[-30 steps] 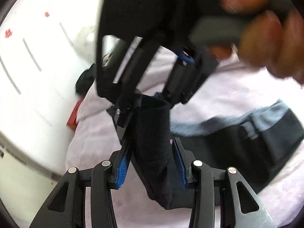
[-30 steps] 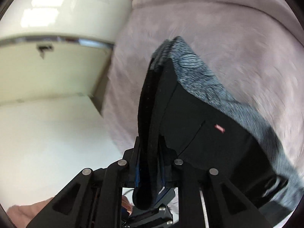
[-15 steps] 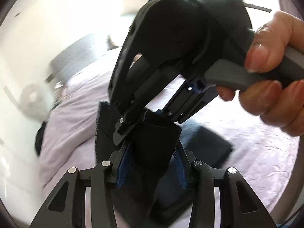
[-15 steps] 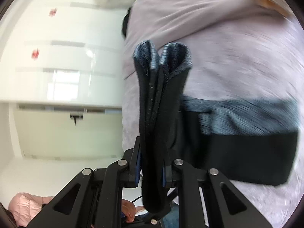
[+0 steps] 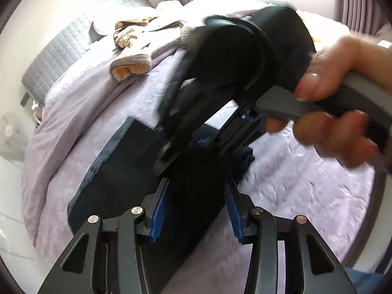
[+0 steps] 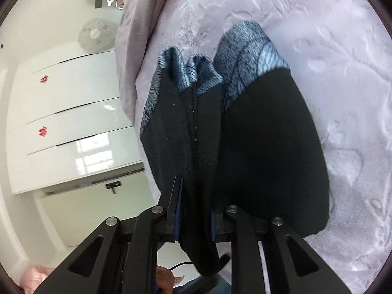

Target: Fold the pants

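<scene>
Gripping a bunched fold of the black knit pants with the grey-blue patterned waistband [image 6: 245,127], the right gripper [image 6: 194,210] has its blue-padded fingers [image 6: 177,210] clenched on several layers of cloth. The left gripper [image 5: 196,208] holds a black fold between its own blue pads [image 5: 159,210], though these stand wider apart, so the grasp looks looser (a judgement, since the cloth hides the contact). The pants lie partly on the pale lilac plush bedspread [image 5: 306,183], the rest lifted by both tools.

The fabric looks soft, light and limp: it will sag and slide rather than hold a crease, so taking it at the waistband corners and hem edges, through all layers at once, seems wisest.

In the left wrist view the right tool and the person's hand [image 5: 338,112] on its grey handle cross close above the cloth and crowd the left gripper's path. Farther up the bed lie a beige patterned bundle of bedding [image 5: 132,56] and the grey quilted headboard [image 5: 66,49]; glossy white drawer fronts [image 6: 73,122] and a white fan [image 6: 96,34] stand beside the bed, well apart from the pants.
</scene>
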